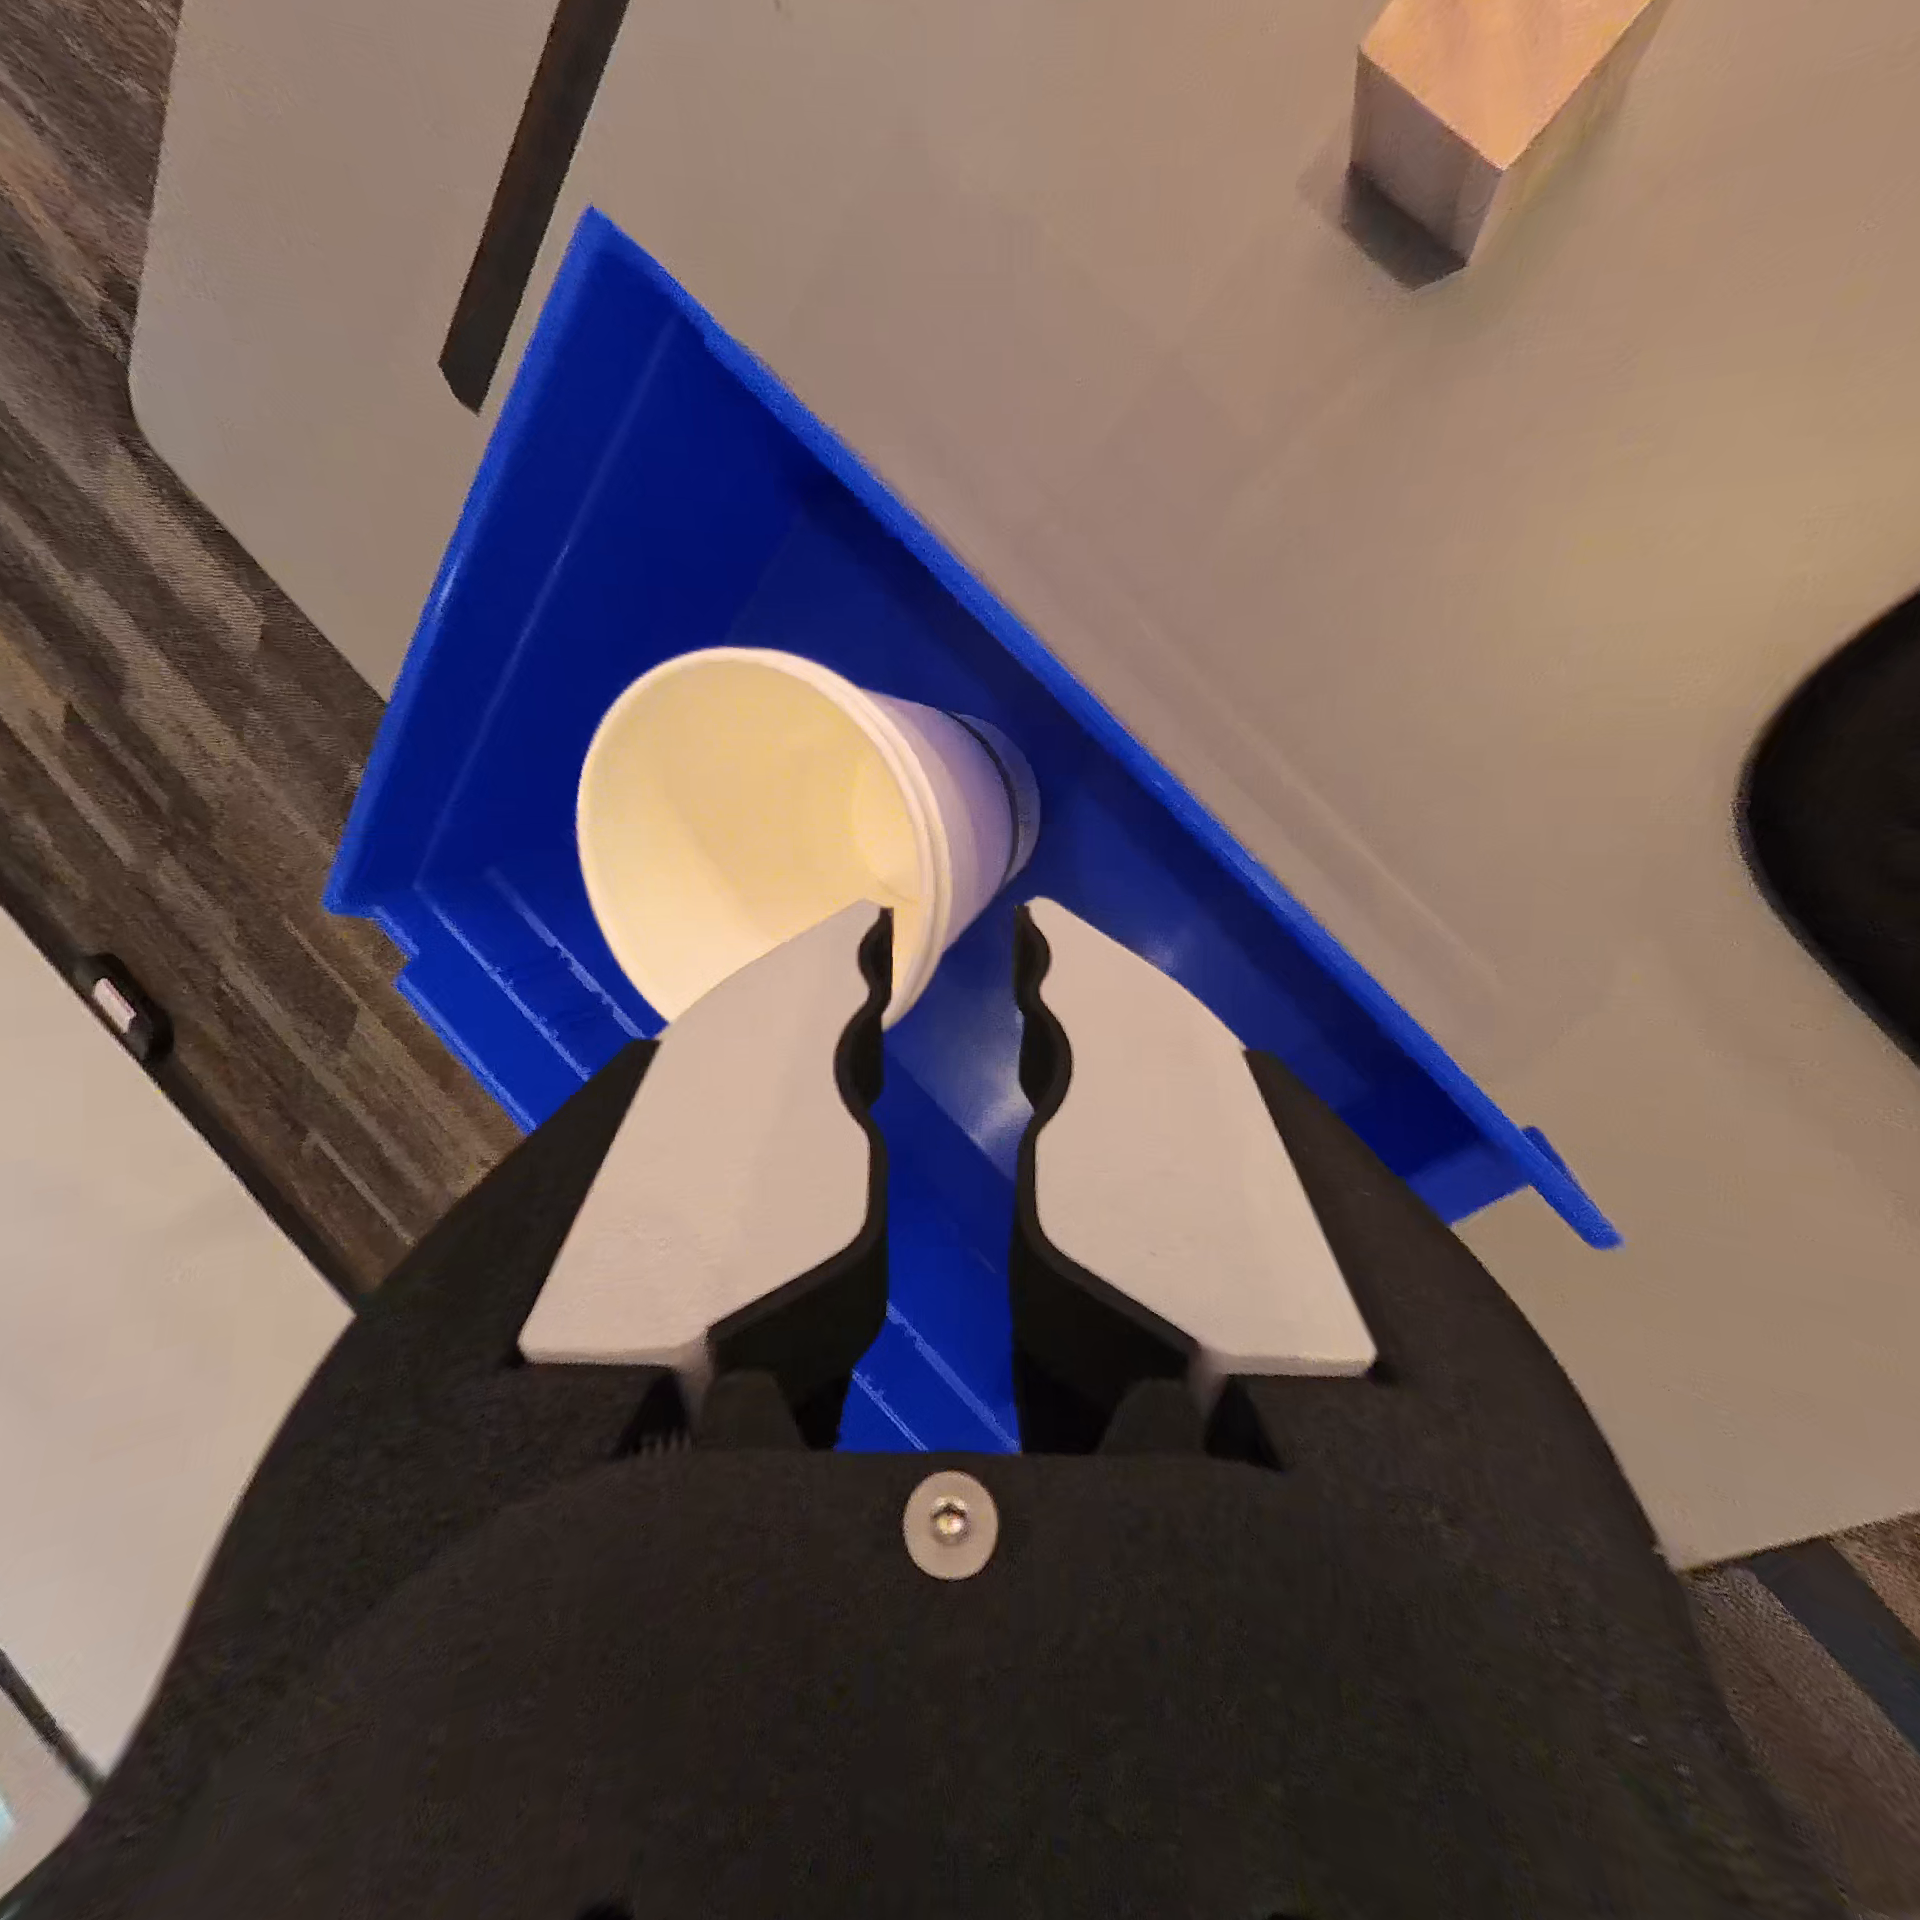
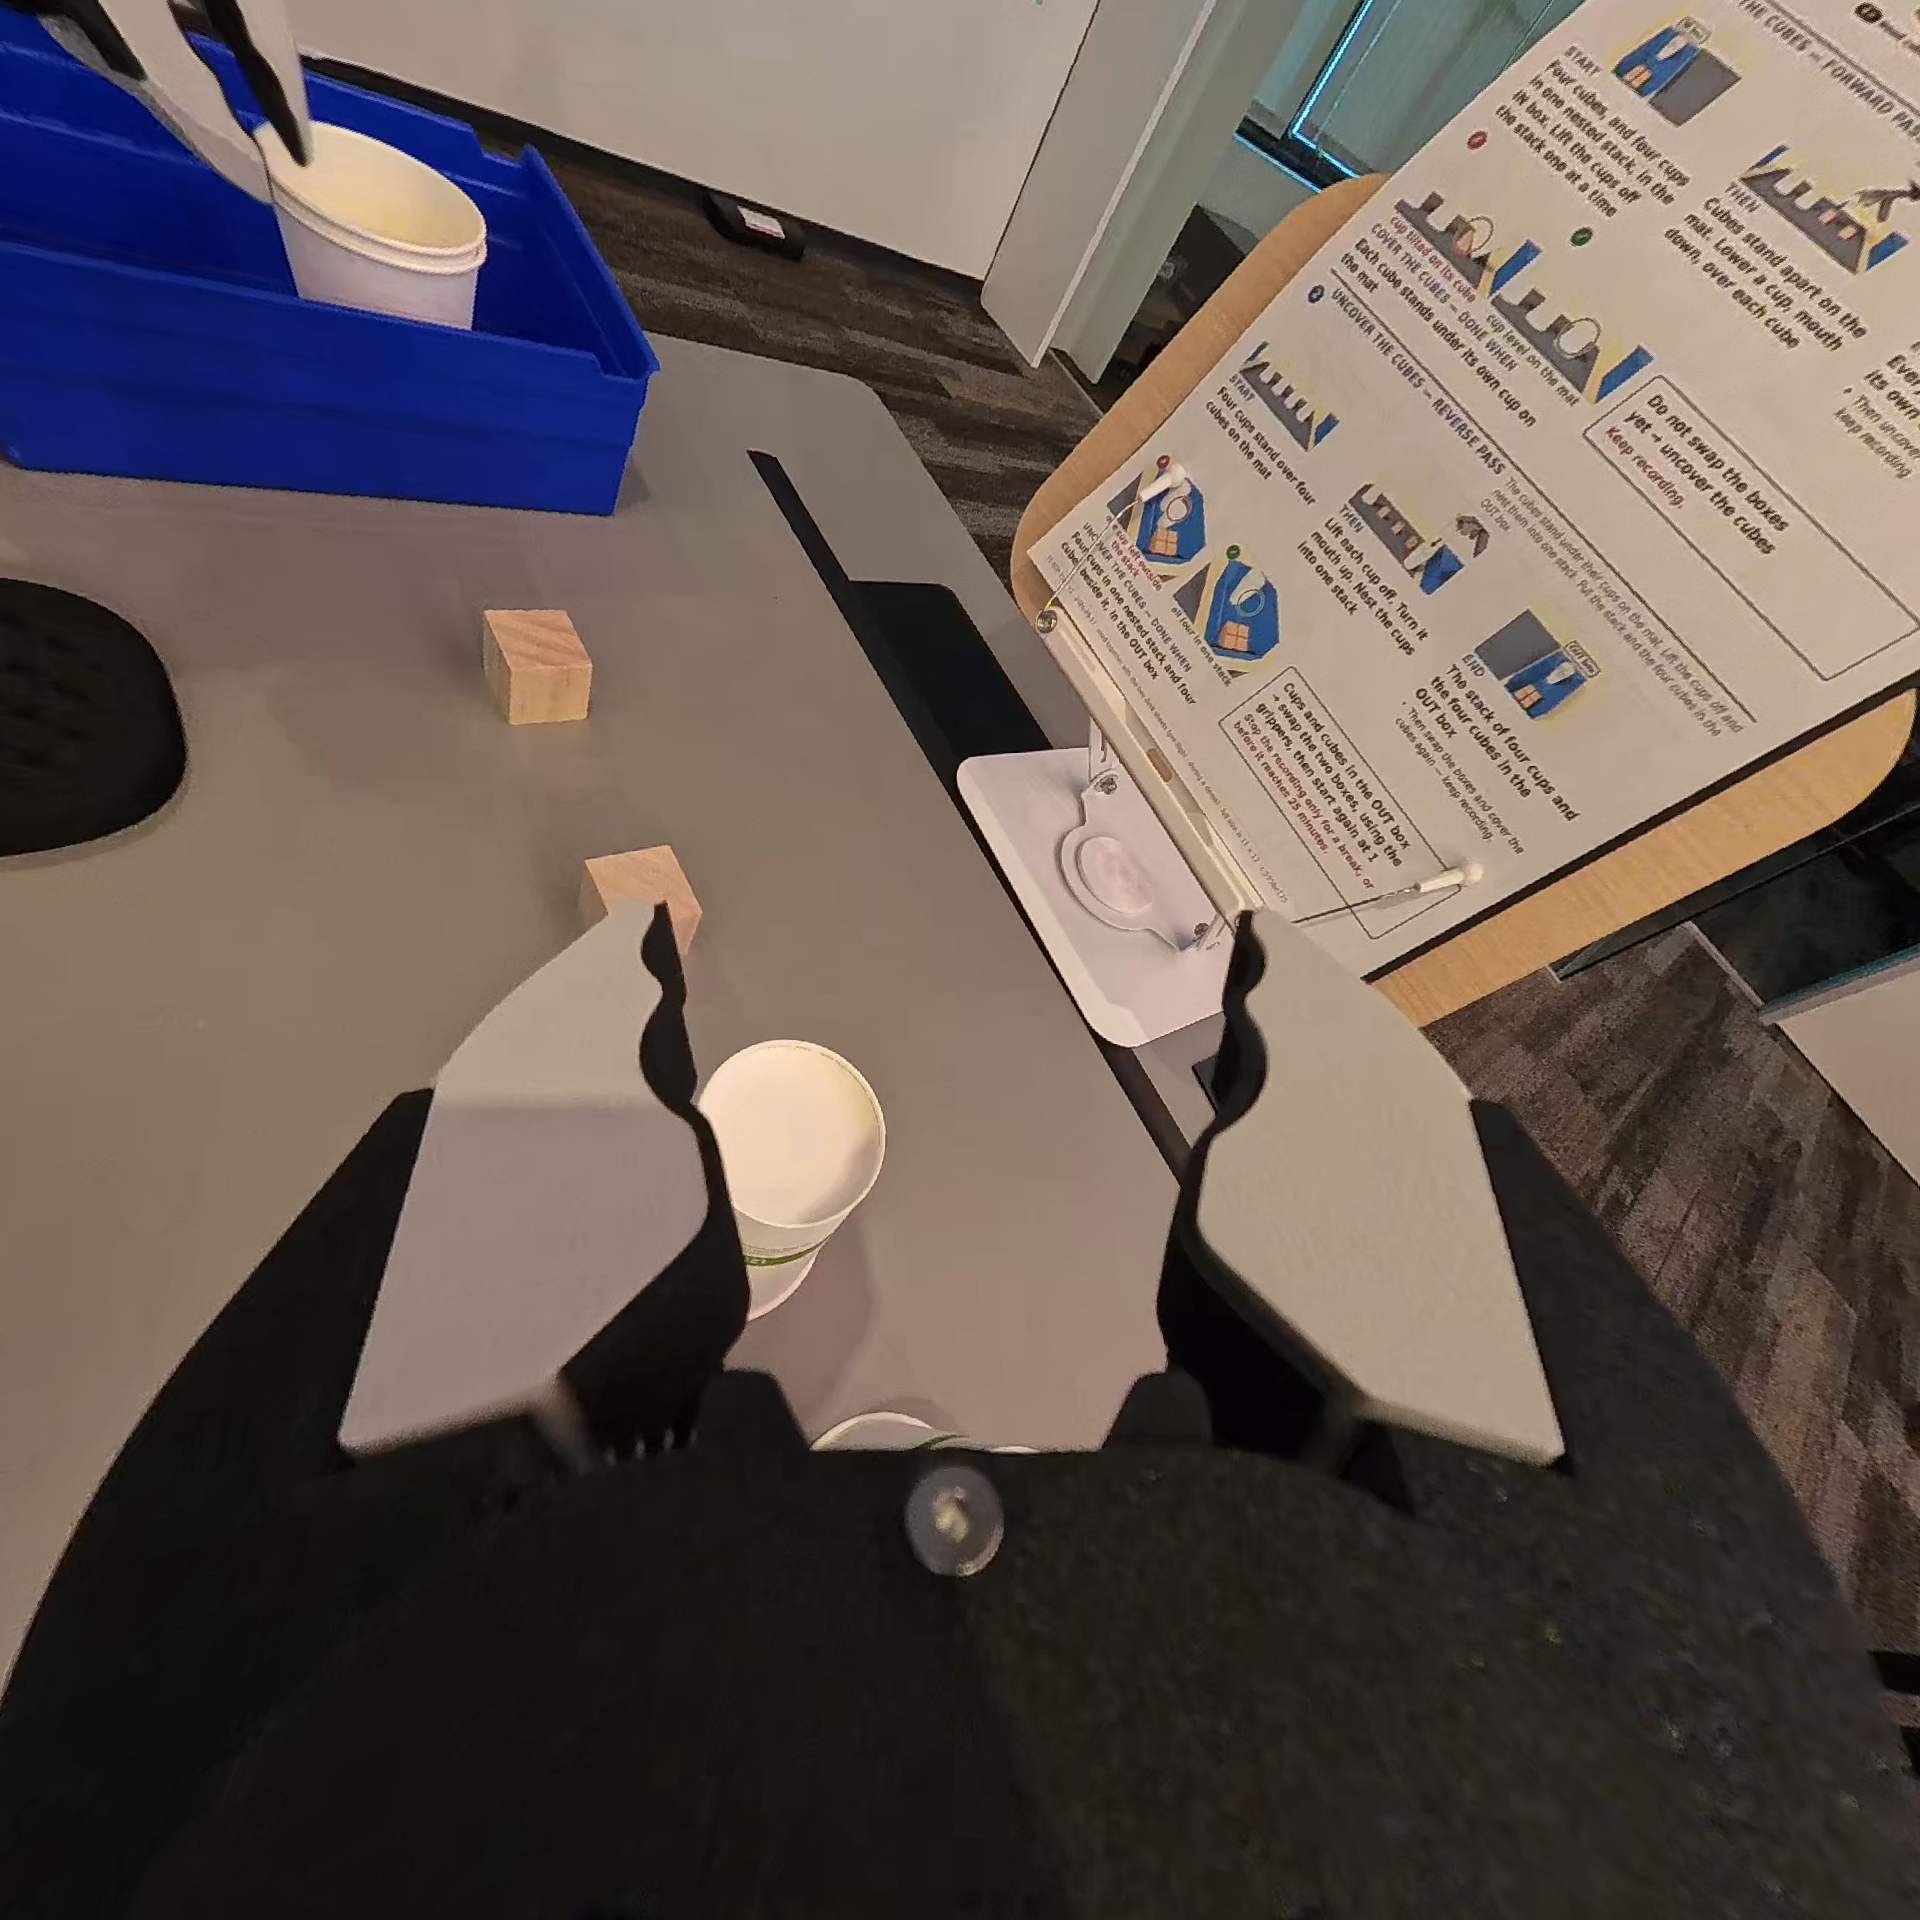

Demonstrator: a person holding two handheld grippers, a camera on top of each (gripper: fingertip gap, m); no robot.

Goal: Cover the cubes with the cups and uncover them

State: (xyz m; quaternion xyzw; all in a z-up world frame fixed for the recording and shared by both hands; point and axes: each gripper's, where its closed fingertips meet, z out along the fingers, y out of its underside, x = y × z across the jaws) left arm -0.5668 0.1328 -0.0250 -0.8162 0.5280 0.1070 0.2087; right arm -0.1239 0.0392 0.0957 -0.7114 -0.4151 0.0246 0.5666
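Note:
A nested stack of white paper cups (image 1: 758, 821) stands mouth up in the blue bin (image 1: 582, 582). My left gripper (image 1: 951, 914) straddles the stack's rim, one finger inside and one outside, jaws narrowly apart with blue showing beside the outer pad. It also shows in the right wrist view (image 2: 265, 125) at the stack (image 2: 379, 234). My right gripper (image 2: 951, 920) is wide open above a white cup (image 2: 795, 1153) standing mouth down on the grey table (image 2: 312, 935). A second cup (image 2: 894, 1432) peeks out below it. Two wooden cubes (image 2: 537, 665) (image 2: 644, 883) stand uncovered; one cube (image 1: 1496, 104) shows in the left wrist view.
The blue bin (image 2: 312, 416) sits at the table's far left corner. A black rounded object (image 2: 73, 717) lies on the table's left side. An instruction board on a white stand (image 2: 1507, 468) is beside the table's right edge. Carpeted floor surrounds the table.

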